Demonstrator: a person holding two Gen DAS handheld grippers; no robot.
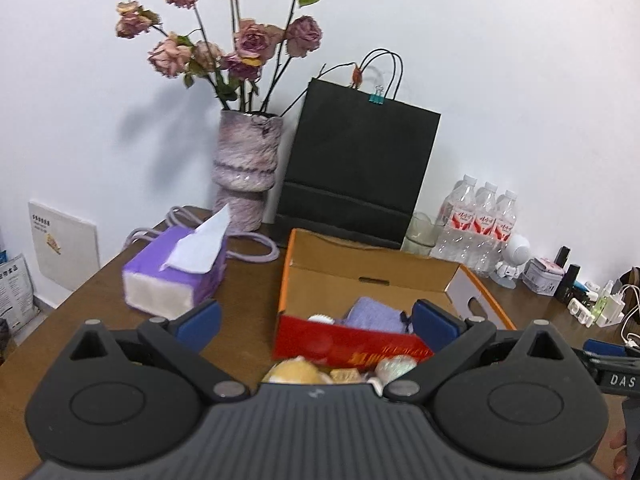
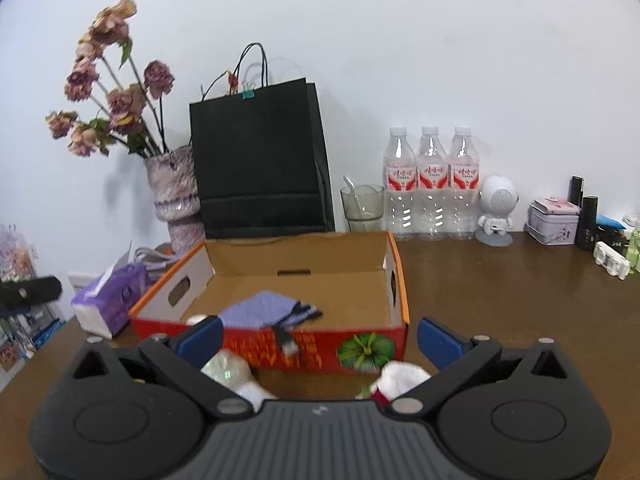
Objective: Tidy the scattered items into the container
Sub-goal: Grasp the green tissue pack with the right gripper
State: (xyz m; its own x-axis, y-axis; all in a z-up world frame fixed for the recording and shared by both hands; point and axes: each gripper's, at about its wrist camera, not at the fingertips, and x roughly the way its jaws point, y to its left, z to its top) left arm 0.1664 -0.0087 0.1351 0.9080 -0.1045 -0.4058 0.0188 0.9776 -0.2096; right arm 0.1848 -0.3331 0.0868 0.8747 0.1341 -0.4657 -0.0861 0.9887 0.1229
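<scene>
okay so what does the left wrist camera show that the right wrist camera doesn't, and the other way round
Only the left wrist view shows a yellow plush item before the box and the other gripper's tip at the right edge.

Only the right wrist view shows a spoon in the glass, a green picture on the box's red front and a red-and-white item.

Both show the open cardboard box holding a purple cloth, the tissue pack, the black bag, and open jaws.
</scene>
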